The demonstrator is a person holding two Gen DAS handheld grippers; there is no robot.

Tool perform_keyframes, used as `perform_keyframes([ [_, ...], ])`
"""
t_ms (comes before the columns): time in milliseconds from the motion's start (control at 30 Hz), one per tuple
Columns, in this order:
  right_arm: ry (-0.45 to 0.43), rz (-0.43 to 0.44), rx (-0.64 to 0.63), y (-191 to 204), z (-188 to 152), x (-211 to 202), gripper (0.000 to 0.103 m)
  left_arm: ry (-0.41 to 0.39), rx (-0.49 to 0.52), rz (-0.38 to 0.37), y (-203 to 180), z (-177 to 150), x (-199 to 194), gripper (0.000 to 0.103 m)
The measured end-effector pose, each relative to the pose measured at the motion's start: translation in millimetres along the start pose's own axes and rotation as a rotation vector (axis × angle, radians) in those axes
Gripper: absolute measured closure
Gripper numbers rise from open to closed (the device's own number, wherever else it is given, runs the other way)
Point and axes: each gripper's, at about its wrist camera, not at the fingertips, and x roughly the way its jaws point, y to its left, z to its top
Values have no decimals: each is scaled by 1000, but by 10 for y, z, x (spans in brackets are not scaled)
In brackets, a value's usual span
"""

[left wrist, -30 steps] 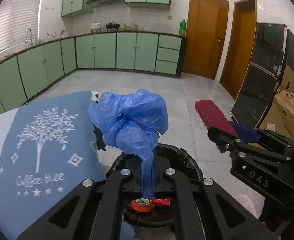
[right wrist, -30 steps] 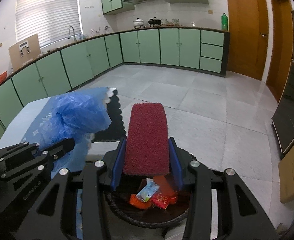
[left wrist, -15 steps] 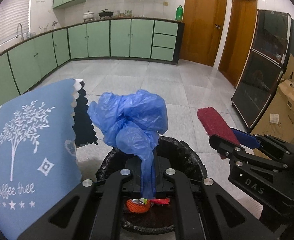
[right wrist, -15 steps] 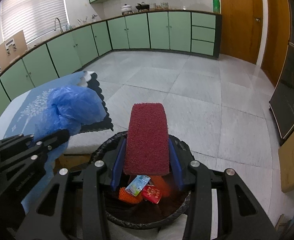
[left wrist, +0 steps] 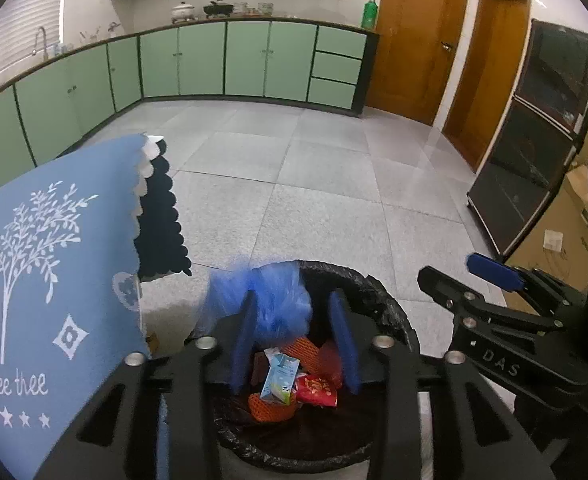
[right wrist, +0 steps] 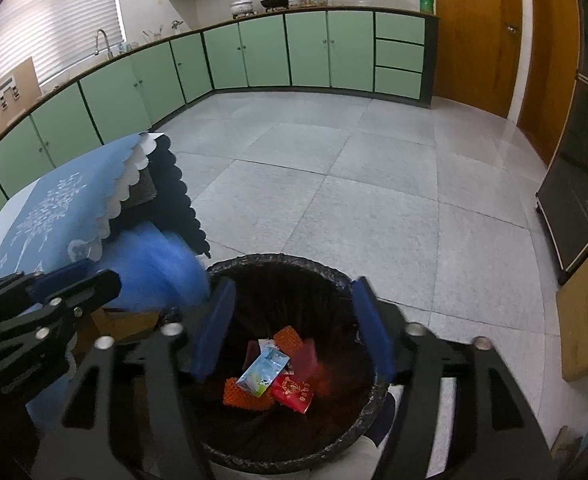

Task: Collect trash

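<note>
Both tools are hanging over the bin (right wrist: 357, 280), which is lined with a black bag and standing on the floor just beside the desk (left wrist: 54, 248). The left tool (left wrist: 294, 332) is opening its jaws; the blue bag (left wrist: 270, 300) is blurred and sitting between them, and the pads no longer seem to be pressing it, so it looks released and dropping toward the bin. The right tool (right wrist: 294, 324) is also opening, with nothing between its jaws; a red blur (right wrist: 313, 364) below them, inside the bin, may be something falling. The bin is already holding a small carton (right wrist: 264, 372), a red packet (right wrist: 294, 392) and orange netting (right wrist: 242, 396). This drop seems nearly done; whether more trash is waiting on the desk cannot be told from here.
</note>
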Motion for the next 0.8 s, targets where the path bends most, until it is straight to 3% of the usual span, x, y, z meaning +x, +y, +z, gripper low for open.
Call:
perform_keyframes([
  [133,-2,-12,9,-16,12,-1,14,-4,-12,2,46,-2,-42,56],
  [400,-21,11,5,43,58,-211,12,-50,-26,37,219,15,-323,38],
  [567,-41,65,7,138,73,-464,7,-83,-46,66,341,-23,-613,22],
  [800,-76,124,-19,305,89,-868,5,-123,-54,85,396,-78,-1030,11],
])
